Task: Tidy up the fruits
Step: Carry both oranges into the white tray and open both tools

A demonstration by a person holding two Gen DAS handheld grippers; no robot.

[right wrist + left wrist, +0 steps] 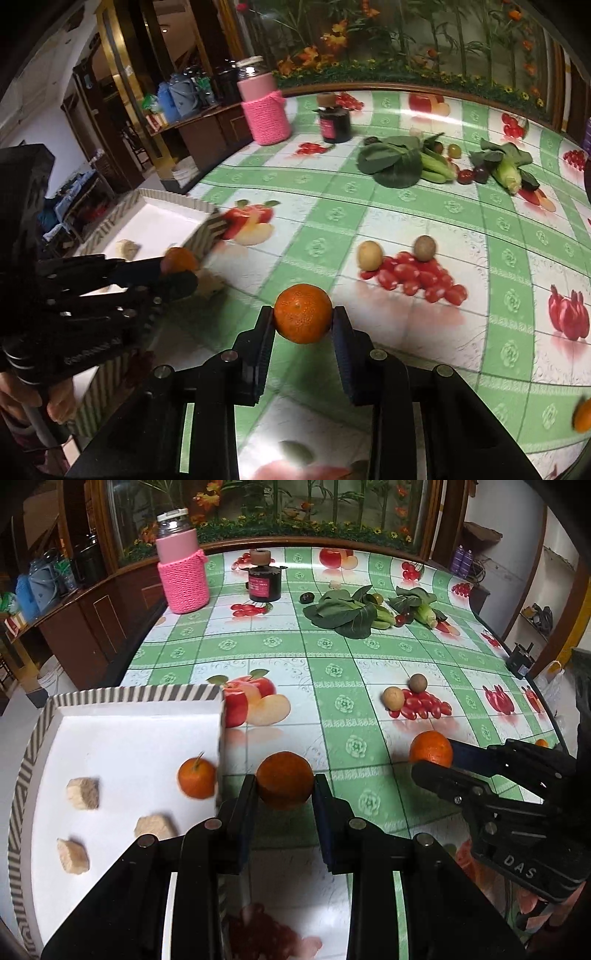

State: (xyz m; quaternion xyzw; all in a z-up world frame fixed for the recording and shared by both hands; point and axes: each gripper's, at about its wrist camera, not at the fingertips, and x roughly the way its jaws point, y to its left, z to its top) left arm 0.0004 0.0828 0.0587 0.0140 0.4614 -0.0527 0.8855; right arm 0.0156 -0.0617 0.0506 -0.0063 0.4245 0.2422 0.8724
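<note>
My left gripper is shut on an orange tangerine, held just right of the striped white tray. It also shows in the right wrist view with its tangerine. My right gripper is shut on a second tangerine above the tablecloth; it appears in the left wrist view with that fruit. A third tangerine with a stem lies in the tray beside three beige chunks. Two small brown round fruits sit mid-table.
Leafy greens and small dark fruits lie at the far side. A pink knit-covered bottle and a dark jar stand at the back left. Another orange fruit sits at the right table edge. A second tray with reddish fruit is below my left gripper.
</note>
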